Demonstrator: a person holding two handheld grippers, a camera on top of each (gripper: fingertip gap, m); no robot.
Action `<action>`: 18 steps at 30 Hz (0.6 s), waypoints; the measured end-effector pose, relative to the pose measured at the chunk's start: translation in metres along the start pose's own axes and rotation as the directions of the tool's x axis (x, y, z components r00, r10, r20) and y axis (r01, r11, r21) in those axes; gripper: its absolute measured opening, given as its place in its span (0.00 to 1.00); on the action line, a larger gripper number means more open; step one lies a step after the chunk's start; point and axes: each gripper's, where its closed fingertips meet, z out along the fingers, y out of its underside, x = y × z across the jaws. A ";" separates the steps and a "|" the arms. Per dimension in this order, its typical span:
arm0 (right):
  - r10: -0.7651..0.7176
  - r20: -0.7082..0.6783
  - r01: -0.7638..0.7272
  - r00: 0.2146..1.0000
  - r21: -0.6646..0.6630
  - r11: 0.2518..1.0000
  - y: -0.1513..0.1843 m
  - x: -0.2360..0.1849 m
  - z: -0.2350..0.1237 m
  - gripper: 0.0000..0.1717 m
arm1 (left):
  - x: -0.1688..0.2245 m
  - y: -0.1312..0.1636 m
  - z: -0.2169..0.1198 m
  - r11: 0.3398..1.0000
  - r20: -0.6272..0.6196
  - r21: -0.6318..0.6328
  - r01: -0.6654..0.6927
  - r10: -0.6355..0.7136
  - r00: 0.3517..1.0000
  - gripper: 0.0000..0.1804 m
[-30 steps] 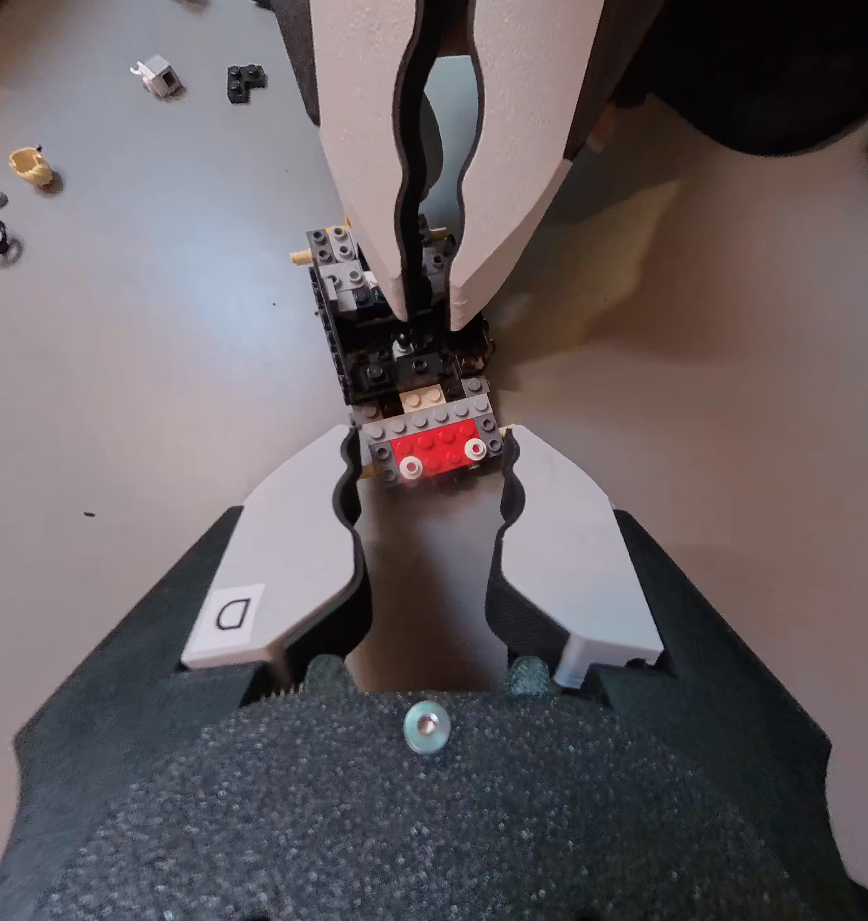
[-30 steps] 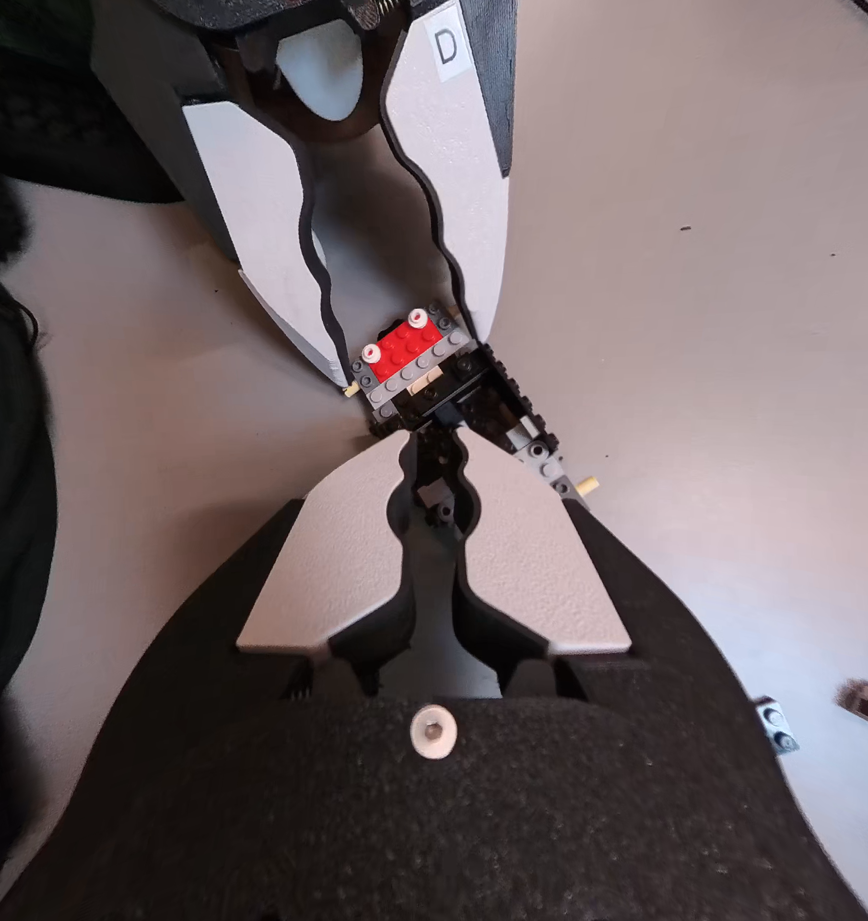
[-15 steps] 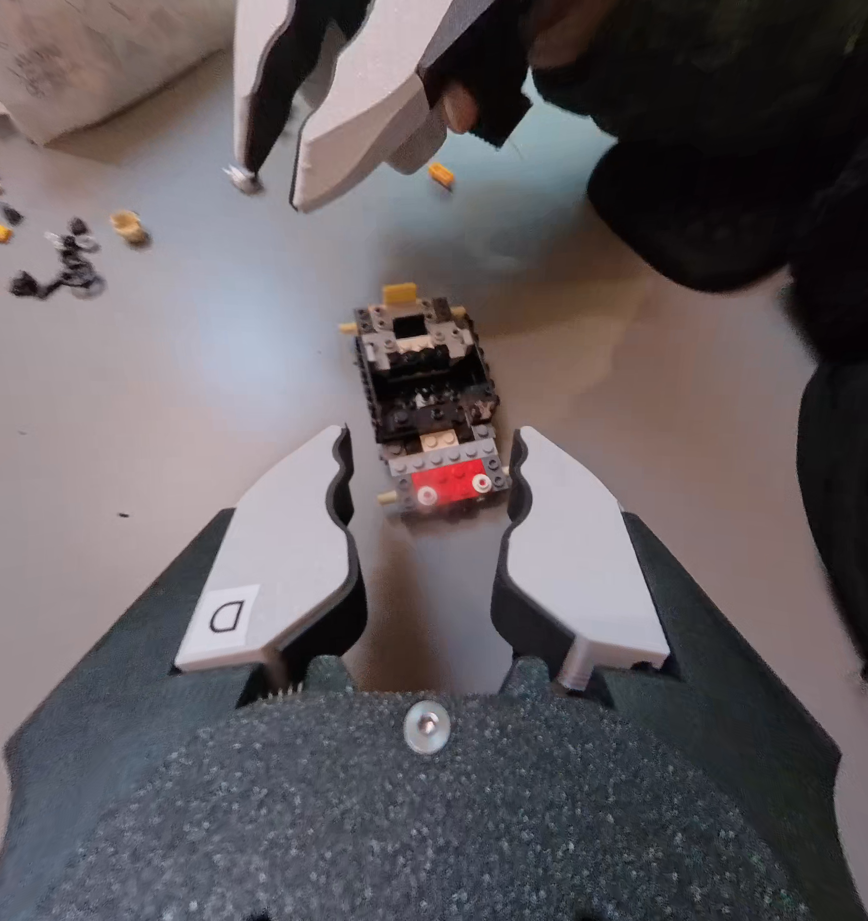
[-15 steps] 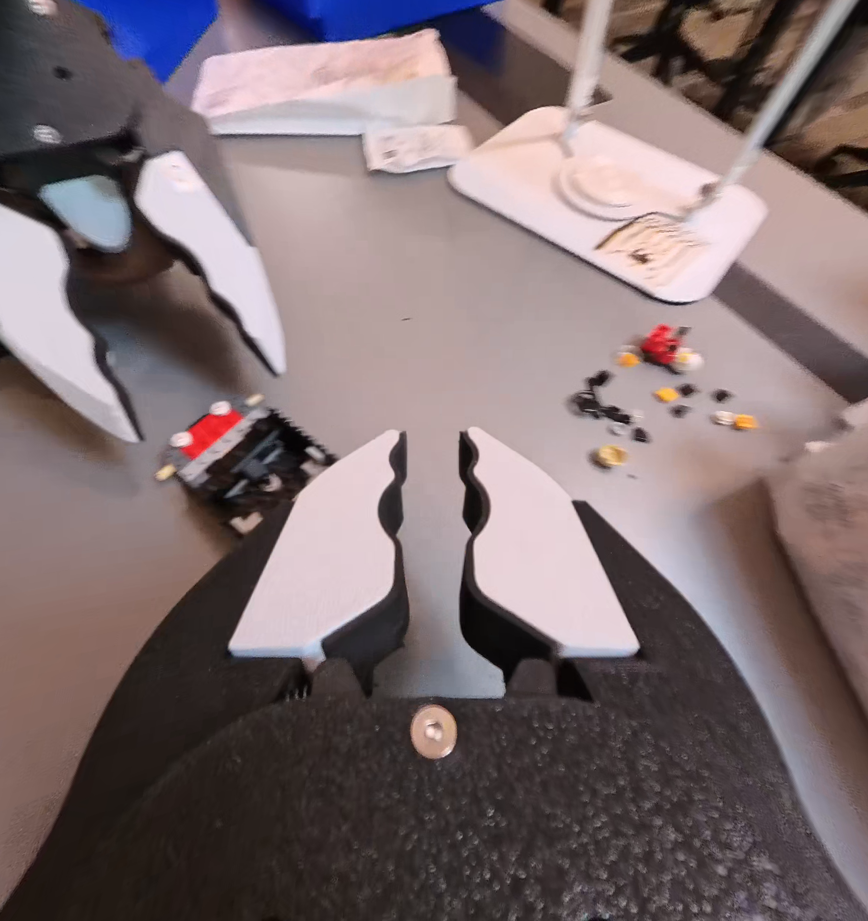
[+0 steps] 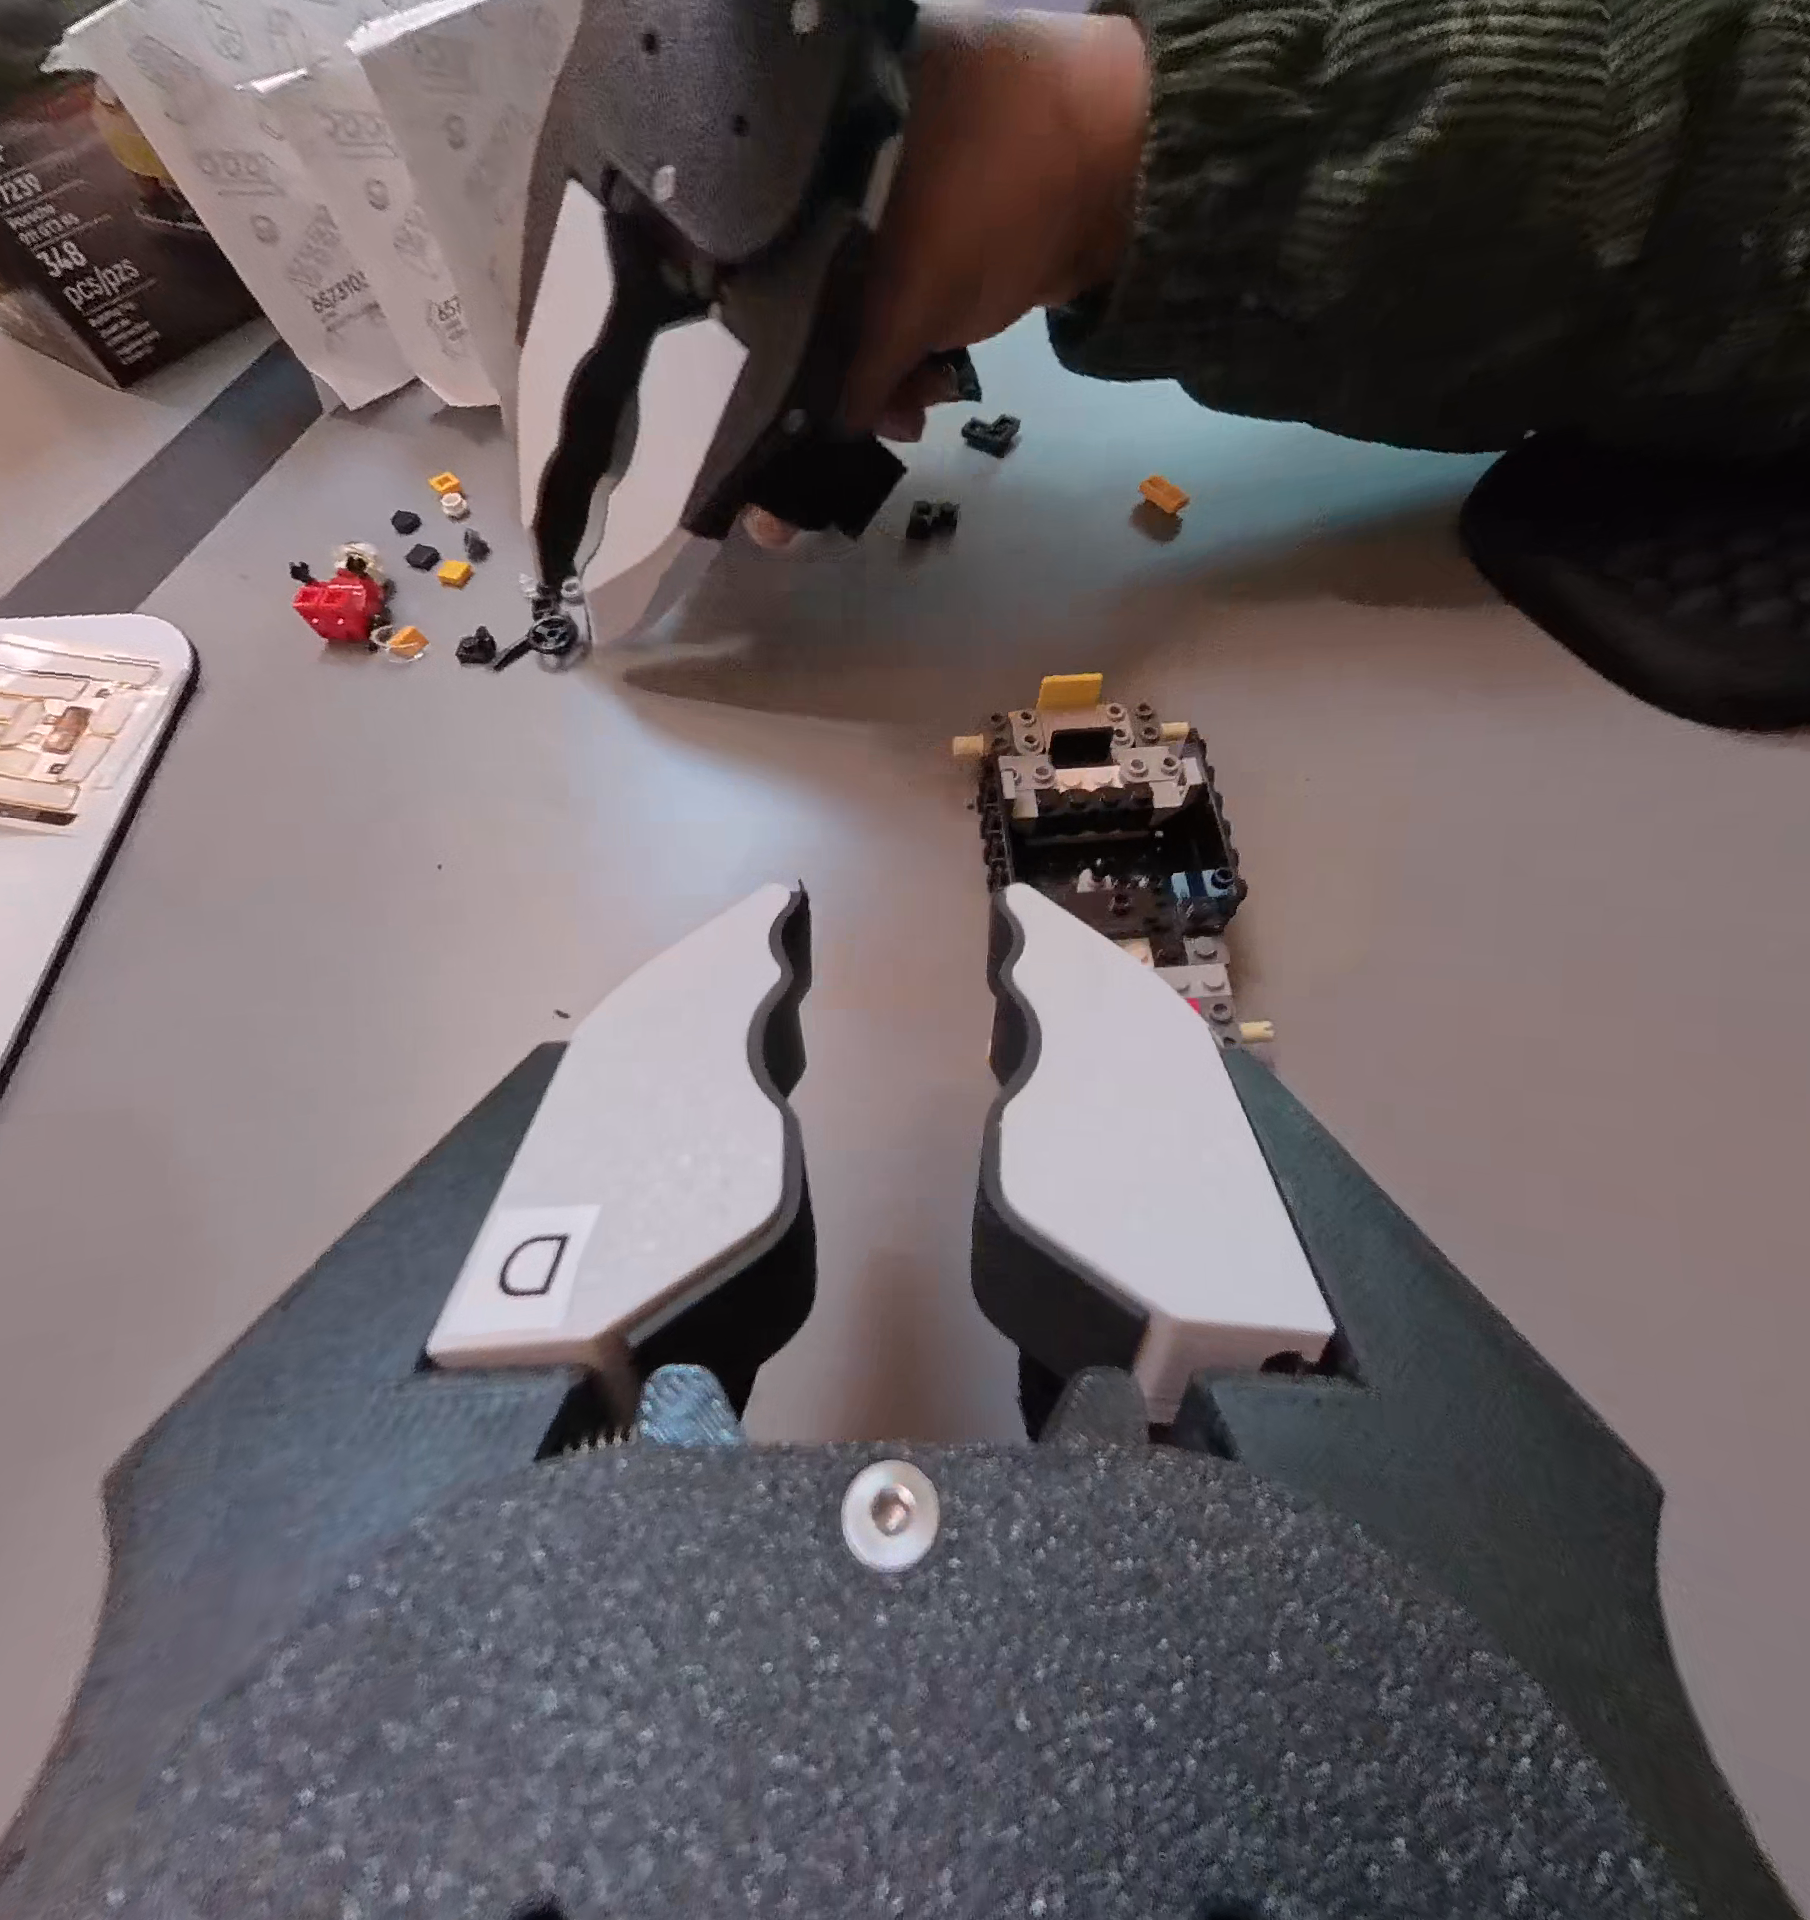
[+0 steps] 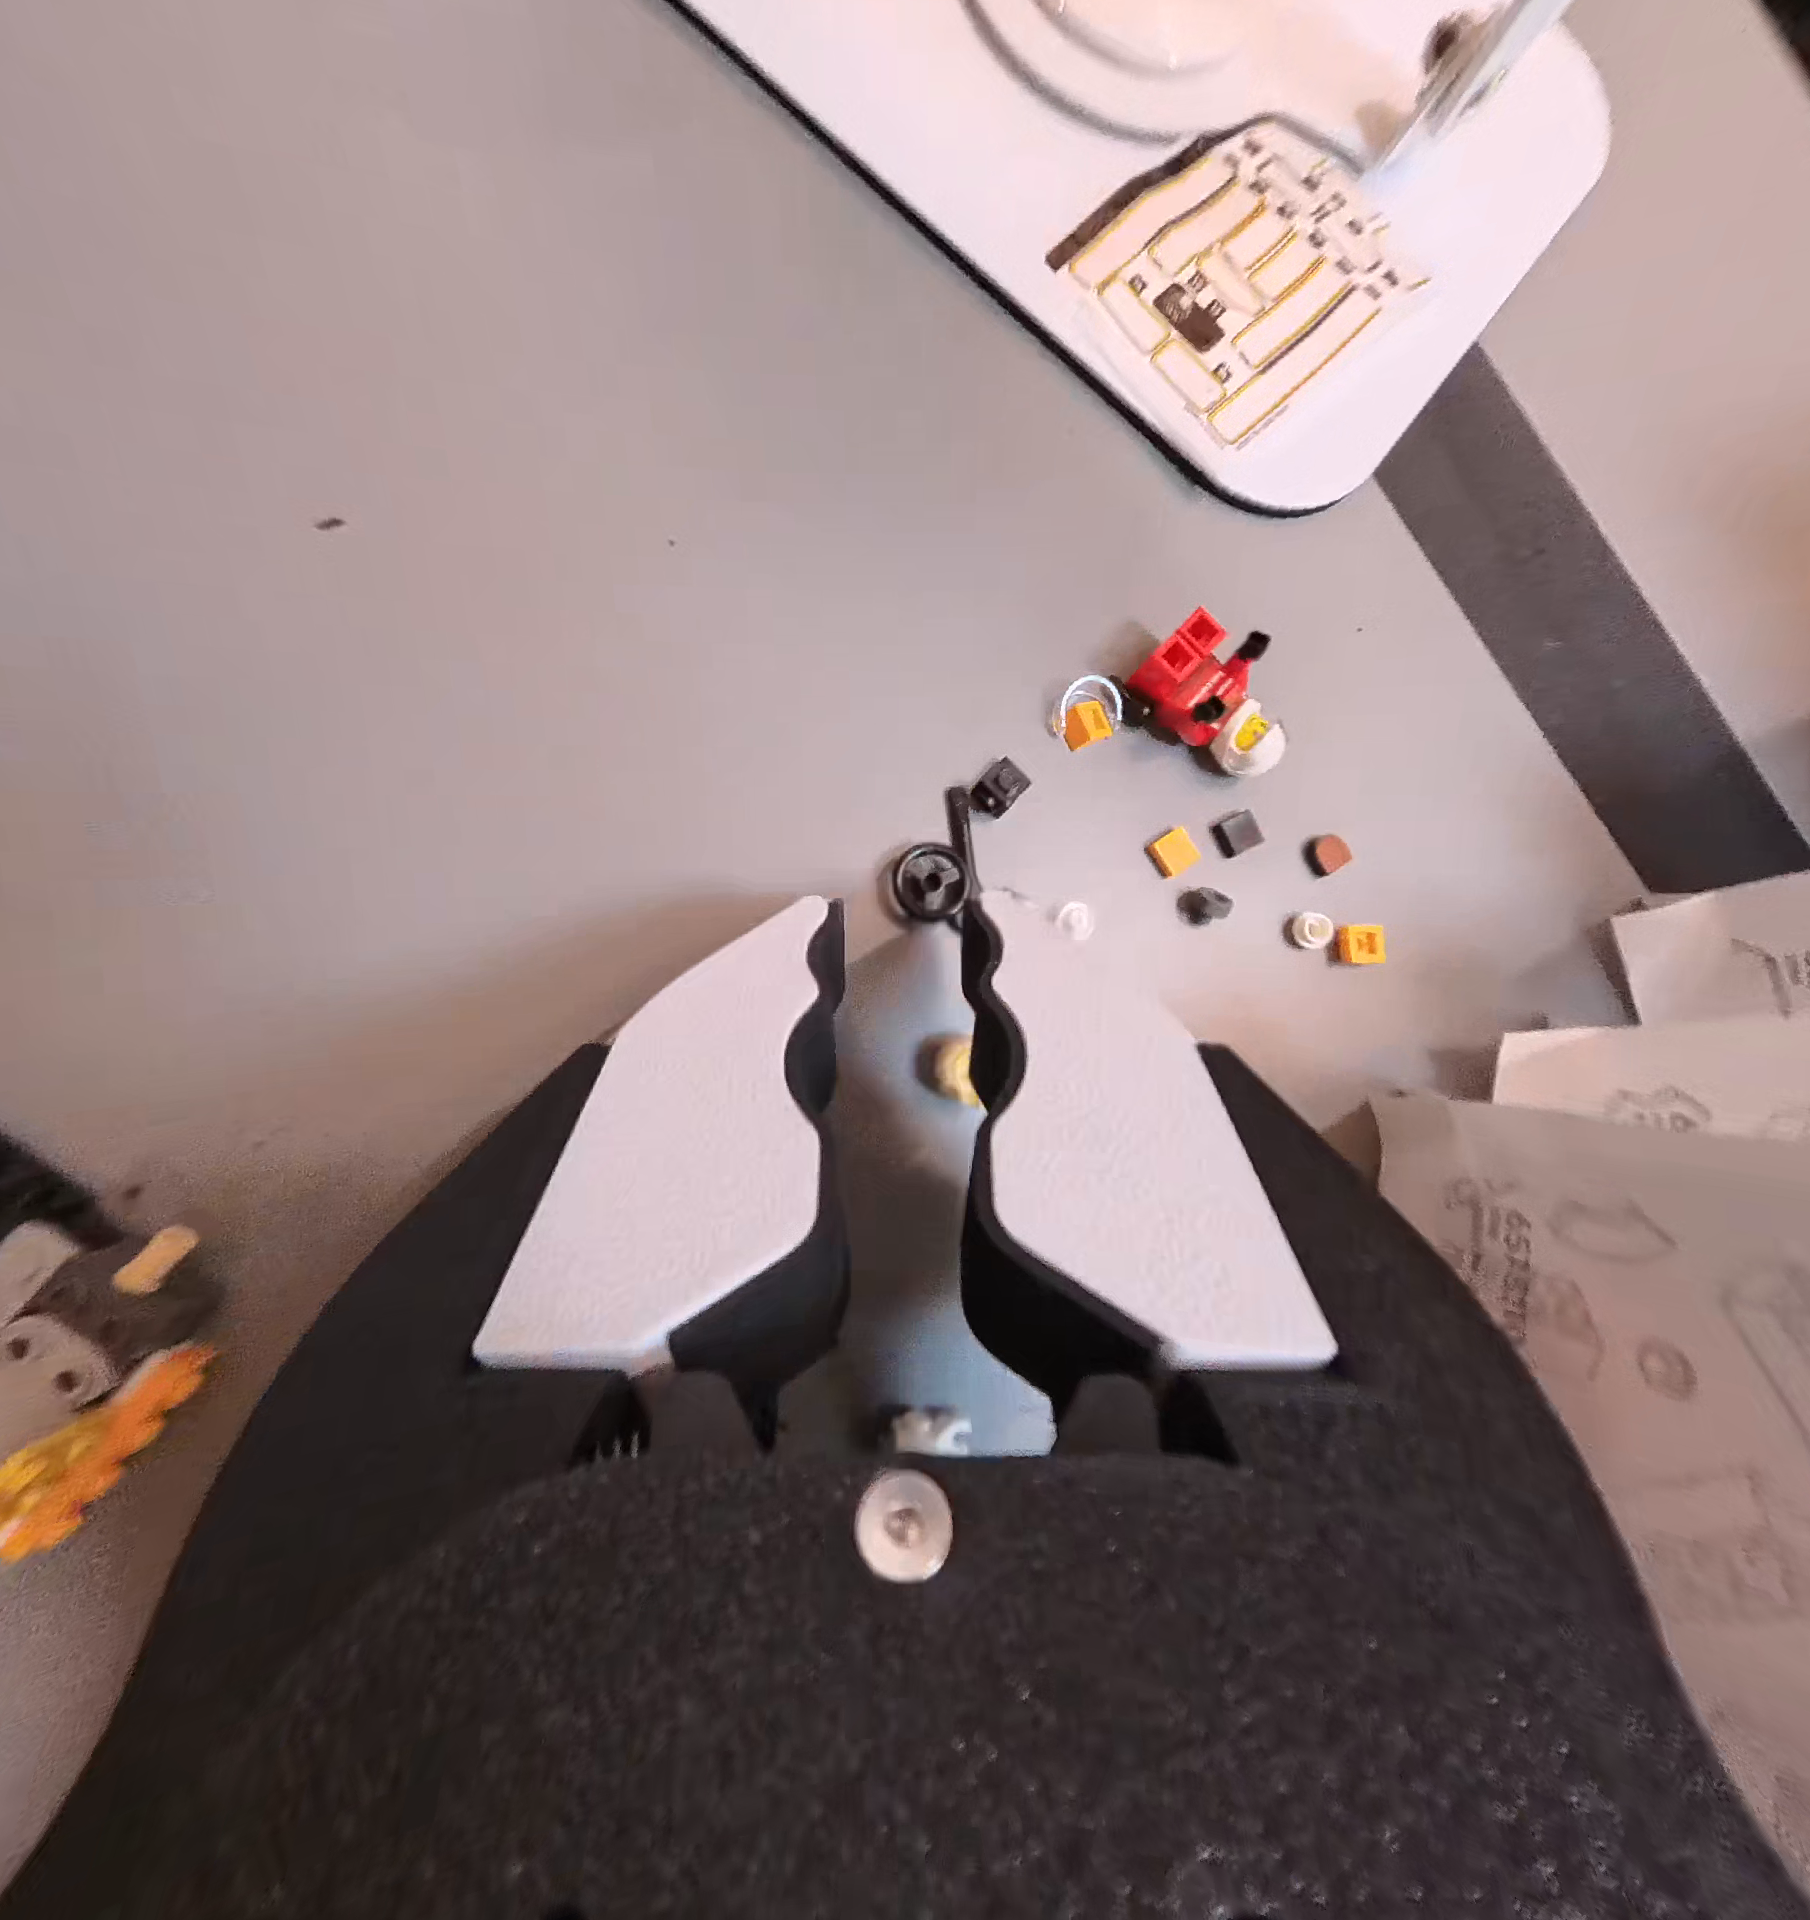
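- The grey tabletop is bearing everything here, and the half-built brick model serves as the landmark below.
- A person's arm in a dark green ribbed sleeve is reaching in above and beyond the model, with the hand gripping the right gripper's body.
- A white rounded-corner board with a sticker sheet on it is lying well to the left of the model.
- White printed paper bags are leaning against a black cardboard box, far beyond the model and to its left.
- The left gripper, with white fingers and black pads, is hovering over bare table just left of the model; its jaws are standing moderately open with nothing between them, and its right finger is covering the model's near end.
- The right gripper is pointing down at the loose pieces left of and beyond the model; its jaws are parted a little and gripping nothing.
- The half-built black and grey brick model, with a yellow tile at its far end, is sitting on the table.
- A red brick minifigure is lying at the far edge of the scatter.
- A small black wheel-shaped piece is lying just ahead of the right gripper's fingertips, not gripped.
- Small orange, black and white bits are lying strewn beside the wheel.
- A small tan round piece is lying under the gap, partly hidden by the right finger.
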 end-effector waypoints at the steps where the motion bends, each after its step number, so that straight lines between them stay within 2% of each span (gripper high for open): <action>1: -0.005 0.002 0.005 1.000 -0.029 1.000 0.002 0.002 0.005 0.12 | -0.001 0.001 0.000 1.000 0.003 -0.004 -0.003 0.003 1.000 0.17; 2: -0.008 -0.002 0.008 1.000 -0.059 0.998 0.004 0.005 0.010 0.11 | -0.002 0.002 0.000 1.000 0.006 -0.004 -0.005 0.005 1.000 0.17; 9: -0.038 0.033 0.039 0.999 -0.050 0.998 0.000 0.004 0.014 0.08 | -0.008 0.006 -0.002 1.000 0.015 -0.003 -0.009 0.009 1.000 0.16; 11: -0.055 0.050 0.055 0.997 0.003 0.998 -0.004 -0.002 0.009 0.08 | -0.012 0.004 -0.004 1.000 0.033 0.013 0.004 -0.005 0.999 0.16; 12: -0.050 0.079 0.046 0.996 0.053 0.998 -0.010 -0.009 0.004 0.01 | -0.015 0.002 -0.006 0.999 0.042 0.027 0.016 -0.018 0.999 0.16; 14: -0.006 0.210 -0.036 0.978 0.200 0.979 -0.029 -0.034 -0.018 0.01 | -0.020 -0.005 -0.010 0.997 0.062 0.071 0.042 -0.046 0.997 0.16; 16: 0.047 0.385 -0.185 0.922 0.330 0.926 -0.050 -0.062 -0.047 0.01 | -0.022 -0.014 -0.014 0.989 0.065 0.130 0.075 -0.084 0.994 0.15; 18: 0.062 0.507 -0.300 0.860 0.402 0.865 -0.063 -0.084 -0.073 0.01 | -0.022 -0.022 -0.017 0.976 0.049 0.182 0.117 -0.127 0.991 0.14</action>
